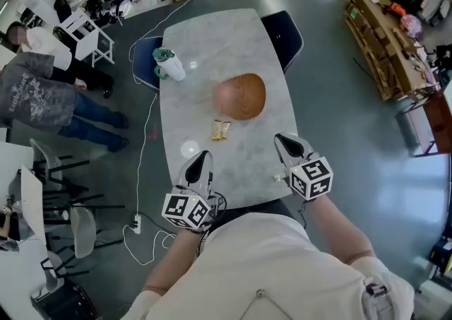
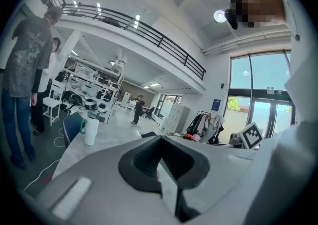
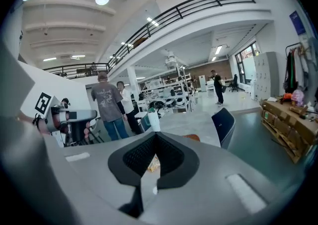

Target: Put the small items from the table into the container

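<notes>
Small yellow snack packet (image 1: 220, 130) near round brown bowl (image 1: 240, 96)

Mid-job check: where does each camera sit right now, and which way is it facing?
Head view: on the person's head, looking steeply down at the table, bowl and snack packet; shows chest, forearms, left gripper and right gripper.
Left gripper view: on the left gripper, looking along its shut fingers across the table, mug at left.
Right gripper view: on the right gripper, looking along its shut fingers at the snack packet, bowl and mug beyond.
Shared: both gripper views show the mug.
</notes>
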Available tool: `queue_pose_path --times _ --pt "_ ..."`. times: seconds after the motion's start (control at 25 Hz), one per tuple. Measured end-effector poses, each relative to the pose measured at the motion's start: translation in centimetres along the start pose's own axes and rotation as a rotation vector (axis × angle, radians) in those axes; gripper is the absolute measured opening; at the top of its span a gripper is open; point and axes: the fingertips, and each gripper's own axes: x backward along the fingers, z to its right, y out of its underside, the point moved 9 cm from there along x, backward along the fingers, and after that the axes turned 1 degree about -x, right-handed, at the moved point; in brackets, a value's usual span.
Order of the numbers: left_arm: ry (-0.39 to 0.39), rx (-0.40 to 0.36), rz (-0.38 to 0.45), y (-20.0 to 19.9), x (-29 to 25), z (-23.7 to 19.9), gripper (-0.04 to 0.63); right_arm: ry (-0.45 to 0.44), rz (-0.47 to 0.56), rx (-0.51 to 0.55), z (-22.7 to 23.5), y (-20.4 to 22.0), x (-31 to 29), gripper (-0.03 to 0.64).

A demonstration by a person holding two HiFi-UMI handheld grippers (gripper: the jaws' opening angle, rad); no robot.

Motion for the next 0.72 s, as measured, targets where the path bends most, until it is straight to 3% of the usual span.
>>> queue_pose_path --times 0.24,0.48,0.72 --pt "0.055 0.01 -0.07 1.1 -1.7 -0.4 0.003 -0.011 -0.241 -0.016 3.1 6.9 -1.5 0.031" --pt "0.041 0.029 -0.166 3.4 -1.9 -1.7 0.003 0.003 -0.509 -0.068 5.0 17.7 -2.0 0.126" --pt "0.015 0.045 -0.244 6.0 -1.3 -2.6 0.003 0.075 -0.683 -0.135 4.8 26.3 -2.8 0.24"
